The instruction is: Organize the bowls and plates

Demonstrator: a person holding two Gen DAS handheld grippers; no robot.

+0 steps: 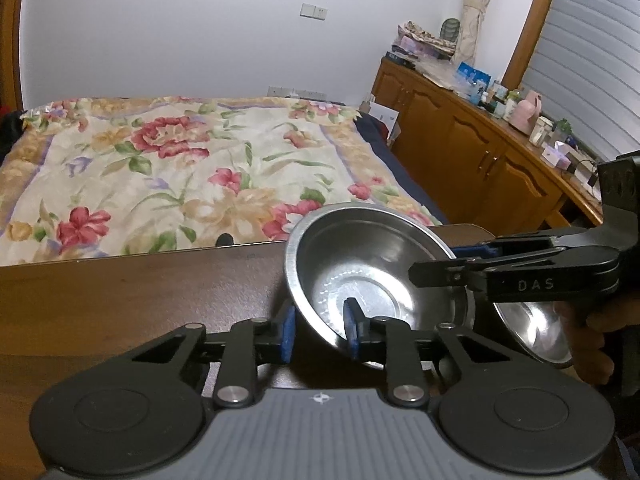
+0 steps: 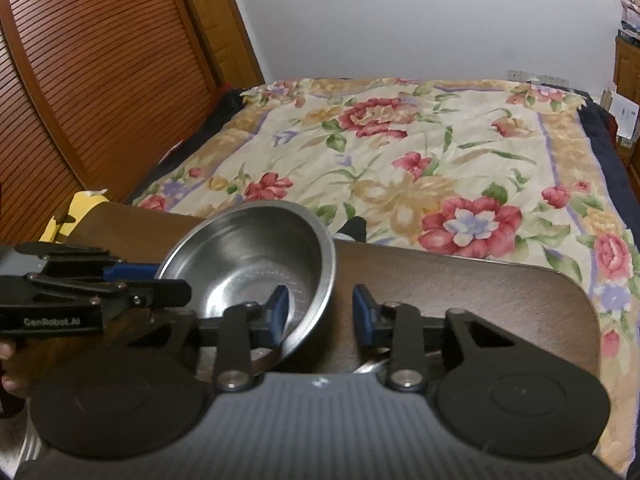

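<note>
A steel bowl (image 1: 360, 248) (image 2: 248, 240) hangs tilted over the dark wooden table (image 1: 140, 280). My left gripper (image 1: 320, 330) straddles its near rim, one blue pad inside and one against the outer wall, shut on it. The right wrist view shows that left gripper (image 2: 160, 282) clamped on the bowl's left edge. My right gripper (image 2: 320, 312) is open around the opposite rim, with table showing between its outer pad and the bowl. In the left wrist view the right gripper (image 1: 436, 262) reaches in from the right. A second steel bowl (image 1: 532, 336) lies under it, half hidden.
A bed with a flowered cover (image 1: 180, 168) runs along the table's far edge. A wooden cabinet (image 1: 460, 140) crowded with small items stands on the right. A louvred wooden door (image 2: 80, 80) is at the left. A hand (image 1: 588, 340) holds the right gripper's handle.
</note>
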